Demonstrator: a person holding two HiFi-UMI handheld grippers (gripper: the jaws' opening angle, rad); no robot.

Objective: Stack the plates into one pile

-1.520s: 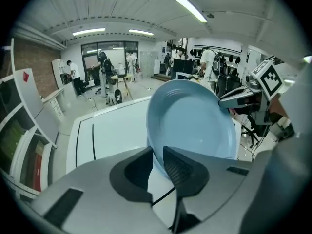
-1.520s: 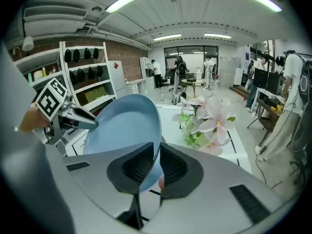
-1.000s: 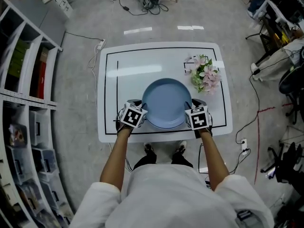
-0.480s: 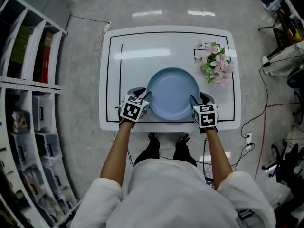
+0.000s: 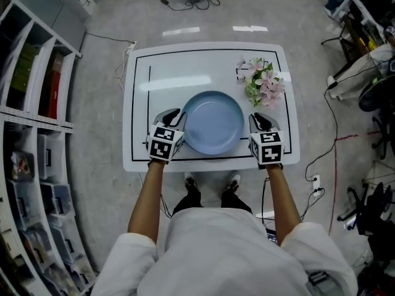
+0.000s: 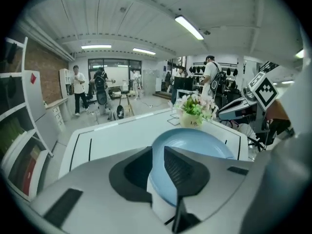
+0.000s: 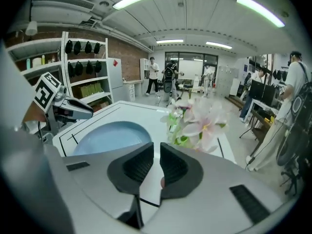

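A light blue plate [image 5: 213, 123] lies flat on the white table [image 5: 197, 66], near its front edge. It also shows in the left gripper view [image 6: 195, 145] and the right gripper view [image 7: 109, 133]. My left gripper [image 5: 172, 115] is at the plate's left rim, its jaws [image 6: 157, 152] closing. The rim shows through their narrow gap, and the pads do not visibly press on it. My right gripper [image 5: 260, 119] stands just right of the plate. Its jaws [image 7: 156, 150] are closing too, with only bare table between them.
A small pot of pink flowers [image 5: 262, 85] stands at the table's far right, just beyond my right gripper. Storage shelves [image 5: 31, 103] line the left side. Cables and equipment [image 5: 358, 36] lie on the floor to the right. People stand far off in the room.
Both grippers have slid outward from the plate's lower sides. The right one now stands apart from the rim. The plate stays on the table.
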